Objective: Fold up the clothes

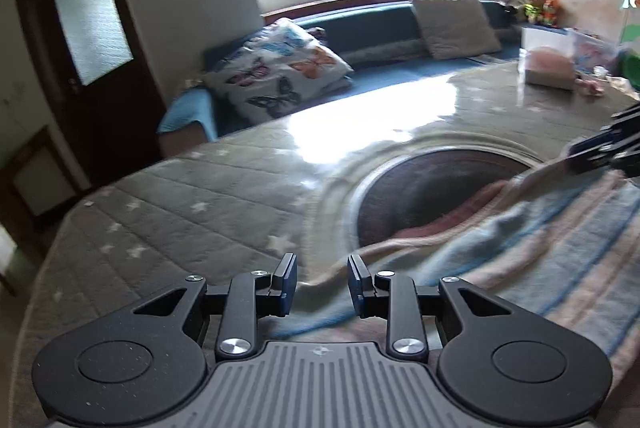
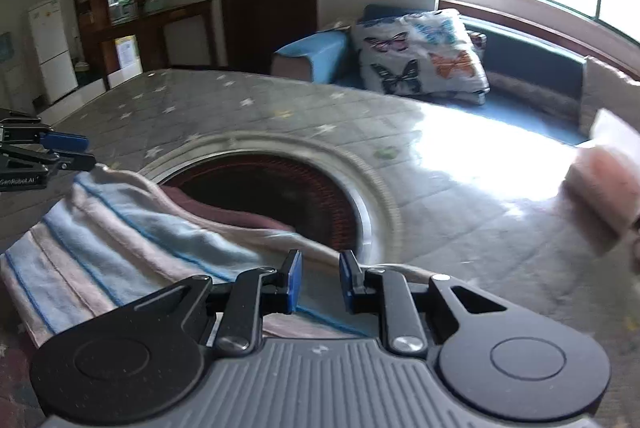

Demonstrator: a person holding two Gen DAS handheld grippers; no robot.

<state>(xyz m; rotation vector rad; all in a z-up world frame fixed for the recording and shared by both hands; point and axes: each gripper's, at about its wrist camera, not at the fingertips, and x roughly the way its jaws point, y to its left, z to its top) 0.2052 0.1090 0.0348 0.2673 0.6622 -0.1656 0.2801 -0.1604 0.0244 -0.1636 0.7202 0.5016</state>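
A pale blue and pink striped cloth lies partly folded on the grey star-patterned table cover, its far edge drooping over a round dark recess. In the left wrist view my left gripper hovers over the cloth's near left edge, jaws apart, the pads not pressing on the fabric. My right gripper stands the same way over the cloth's right edge, open, with fabric seen through the gap. Each gripper also shows in the other's view at the cloth's far corner: right gripper, left gripper.
The round dark recess sits mid-table with a raised rim. A folded pink pile and a clear box rest at the table's far side. Beyond are a blue bench with a butterfly pillow, a dark door and a bright window.
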